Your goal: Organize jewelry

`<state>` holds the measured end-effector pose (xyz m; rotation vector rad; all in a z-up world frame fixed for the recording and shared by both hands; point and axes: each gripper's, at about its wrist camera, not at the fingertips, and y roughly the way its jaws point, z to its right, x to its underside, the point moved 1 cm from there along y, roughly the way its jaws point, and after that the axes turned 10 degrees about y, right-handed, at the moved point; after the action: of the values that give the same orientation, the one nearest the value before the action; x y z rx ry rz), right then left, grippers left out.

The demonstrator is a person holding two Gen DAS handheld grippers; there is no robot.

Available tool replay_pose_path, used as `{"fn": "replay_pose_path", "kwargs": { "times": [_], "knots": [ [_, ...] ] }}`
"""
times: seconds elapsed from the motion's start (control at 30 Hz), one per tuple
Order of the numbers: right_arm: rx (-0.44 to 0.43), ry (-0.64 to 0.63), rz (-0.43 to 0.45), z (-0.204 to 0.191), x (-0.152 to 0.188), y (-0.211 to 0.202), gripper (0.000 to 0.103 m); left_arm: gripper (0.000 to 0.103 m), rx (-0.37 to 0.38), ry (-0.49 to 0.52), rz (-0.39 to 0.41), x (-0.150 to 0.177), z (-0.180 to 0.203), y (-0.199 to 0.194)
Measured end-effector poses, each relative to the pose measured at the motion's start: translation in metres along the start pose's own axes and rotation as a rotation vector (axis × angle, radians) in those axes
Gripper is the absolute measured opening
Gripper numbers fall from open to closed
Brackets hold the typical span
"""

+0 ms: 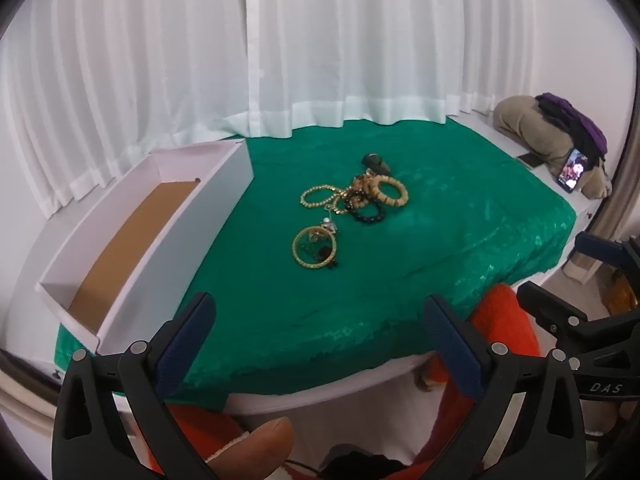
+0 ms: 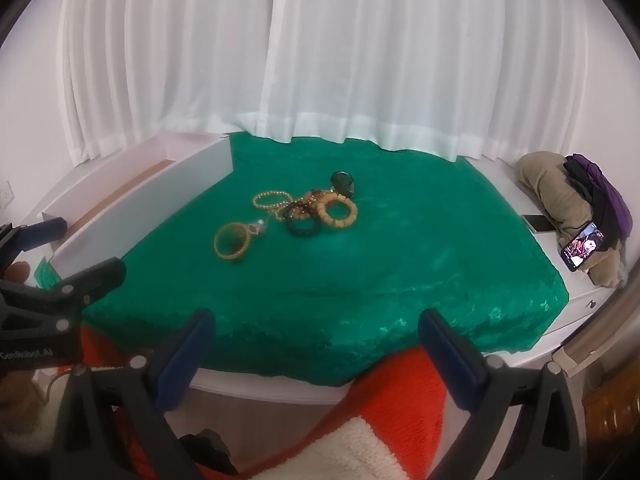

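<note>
Left wrist view: both grippers, left gripper (image 1: 316, 340) and right gripper (image 2: 316, 344), hover near, jaws apart; nothing picked yet, next reach for the jewelry pile (image 1: 348, 204), then the box (image 1: 132, 240) at left.

The white box's (image 2: 140, 196) inside is hiding behind its near wall in the right view; the tangled jewelry pile (image 1: 352, 200) is blurring together.

Bare green cloth (image 1: 420, 248) lies open around the jewelry pile (image 1: 352, 204), walled left by the white box (image 1: 176, 248), behind by curtains (image 1: 320, 40).
</note>
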<state>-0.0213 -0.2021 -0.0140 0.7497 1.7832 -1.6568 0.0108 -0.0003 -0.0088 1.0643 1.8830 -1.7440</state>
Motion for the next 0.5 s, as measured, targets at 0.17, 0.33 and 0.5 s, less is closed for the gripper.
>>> {"fn": "replay_pose_path", "kwargs": {
  "times": [0.17, 0.33, 0.5],
  "knots": [
    [-0.003, 0.001, 0.001, 0.0, 0.0, -0.001, 0.103, 0.103, -0.018, -0.003, 0.011, -0.003, 0.001, -0.01],
    [-0.002, 0.001, 0.004, 0.001, -0.001, -0.002, 0.103, 0.103, -0.029, -0.005, 0.006, -0.002, 0.001, -0.008],
    [-0.005, 0.001, 0.0, 0.002, -0.001, -0.003, 0.103, 0.103, -0.028, -0.005, 0.004, 0.0, 0.001, -0.007]
  ]
}}
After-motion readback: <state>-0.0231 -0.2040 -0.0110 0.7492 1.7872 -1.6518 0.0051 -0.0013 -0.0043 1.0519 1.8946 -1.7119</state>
